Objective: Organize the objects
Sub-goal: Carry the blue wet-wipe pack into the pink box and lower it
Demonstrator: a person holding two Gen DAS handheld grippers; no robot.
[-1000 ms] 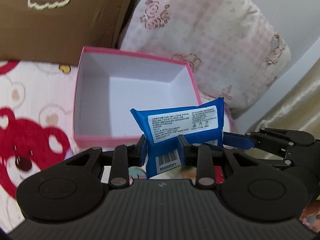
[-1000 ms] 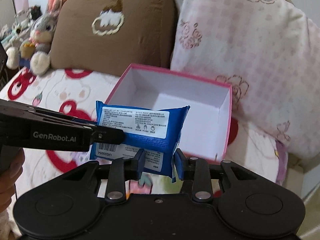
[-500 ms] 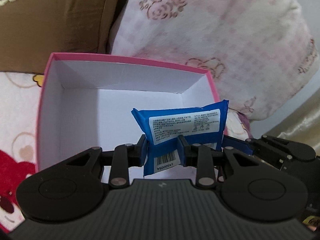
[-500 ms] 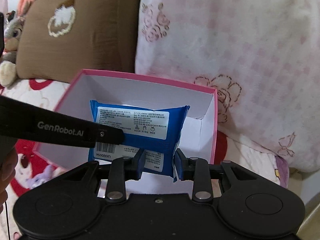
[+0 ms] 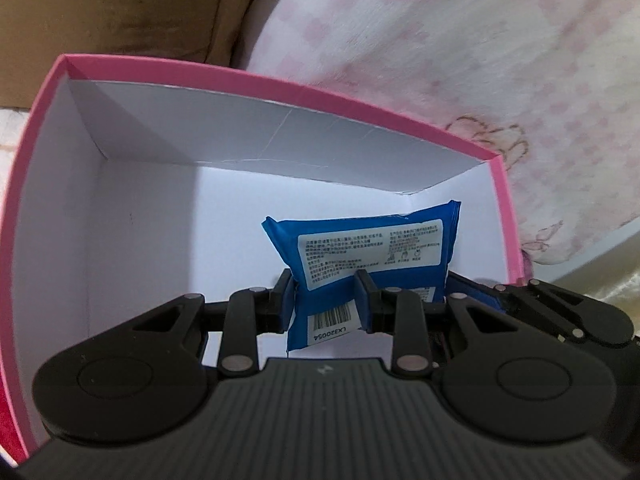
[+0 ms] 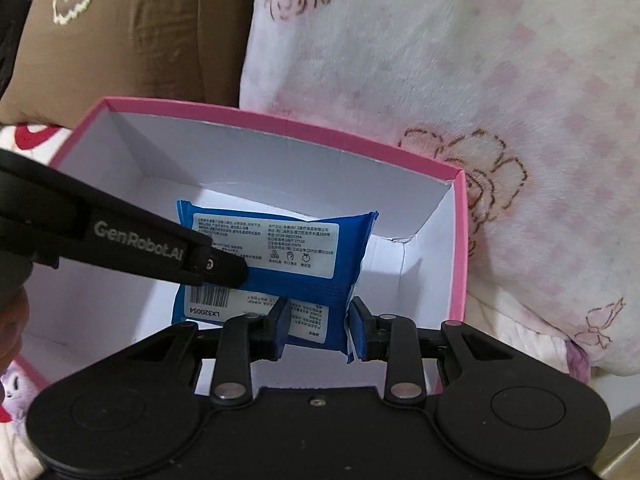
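Observation:
A blue wet-wipes pack (image 5: 368, 256) with a white label and barcode is held inside the open pink box (image 5: 280, 84), which has white inner walls. My left gripper (image 5: 323, 304) is shut on the pack's left end. My right gripper (image 6: 316, 320) is shut on its right end; the pack (image 6: 288, 252) hangs over the box floor near the box's right wall (image 6: 460, 240). The left gripper's black body (image 6: 120, 236) crosses the right wrist view from the left. Whether the pack touches the floor cannot be told.
The box sits on a bear-print bedspread (image 6: 28, 140). A brown cushion (image 6: 132, 28) and a pink flowered pillow (image 6: 460, 60) stand right behind the box. The right gripper's body (image 5: 560, 312) shows at the right of the left wrist view.
Both grippers have moved forward and down with the pack, from in front of the box to inside it. The box now fills most of both views.

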